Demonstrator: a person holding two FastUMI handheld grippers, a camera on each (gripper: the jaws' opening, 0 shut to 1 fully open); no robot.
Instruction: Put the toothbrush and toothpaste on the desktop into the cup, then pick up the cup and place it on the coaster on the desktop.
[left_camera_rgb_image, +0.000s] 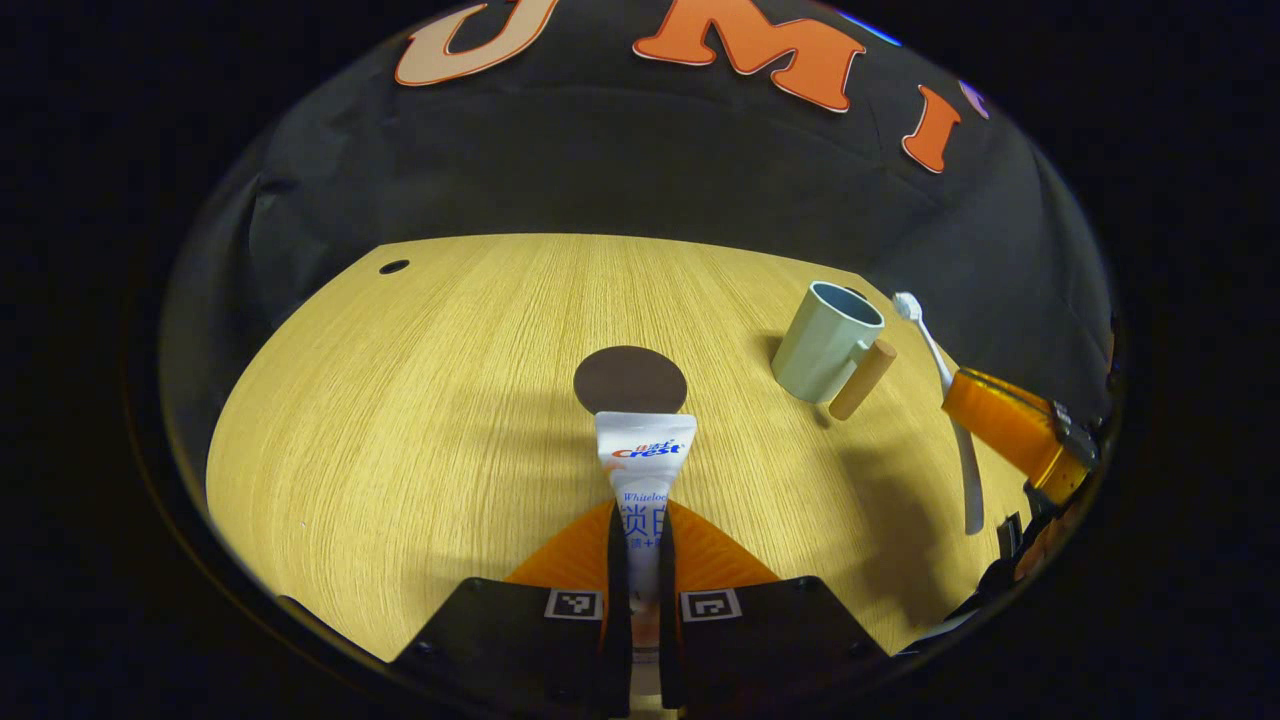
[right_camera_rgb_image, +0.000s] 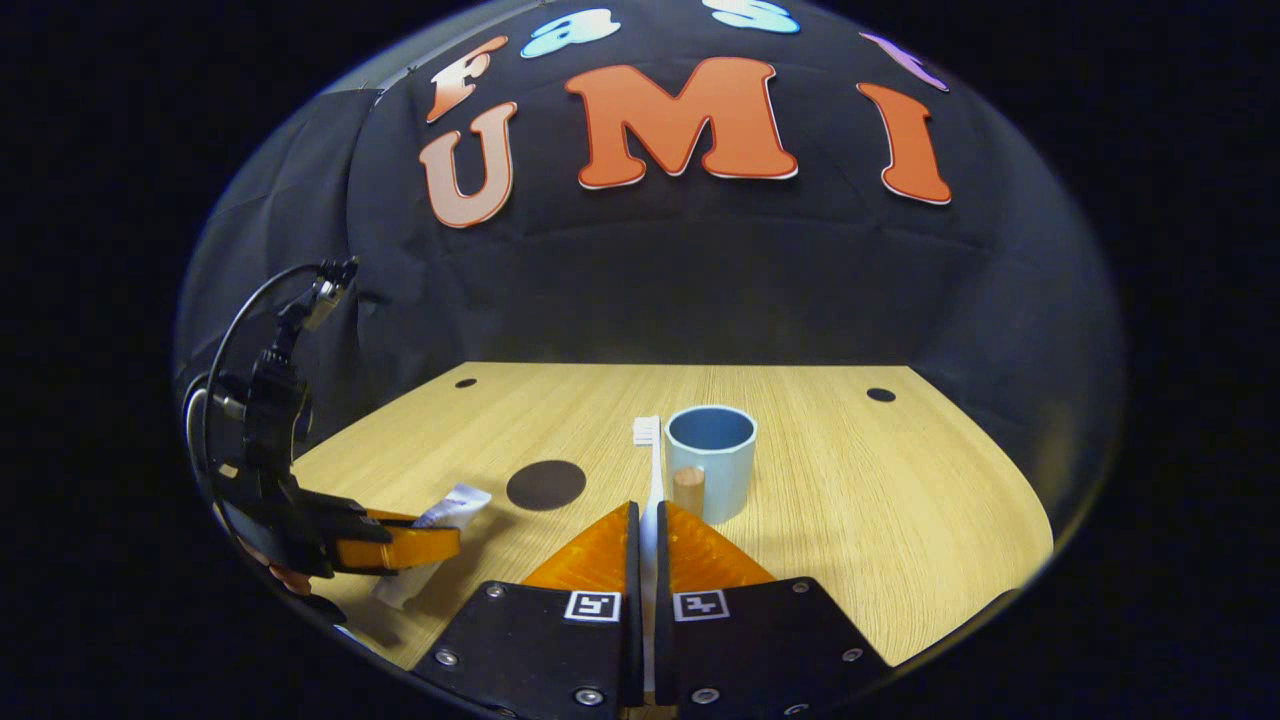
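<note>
Toothpaste (left_camera_rgb_image: 645, 470) pinched in my left gripper (left_camera_rgb_image: 641, 560), toothbrush (right_camera_rgb_image: 651, 480) in my right gripper (right_camera_rgb_image: 645, 560).
Cup (right_camera_rgb_image: 711, 470) stands near the coaster (right_camera_rgb_image: 545, 484).

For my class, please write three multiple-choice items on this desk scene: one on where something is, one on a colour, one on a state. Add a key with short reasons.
1. Where is the toothpaste?
A. in the cup
B. in the left gripper
C. on the coaster

2. What colour is the coaster?
A. white
B. green
C. dark brown

3. What is in the cup?
A. nothing
B. the toothbrush
C. both items

Key: B, the left gripper clamps the tube; C, a dark brown disc; A, the right gripper holds the toothbrush beside it.
</note>
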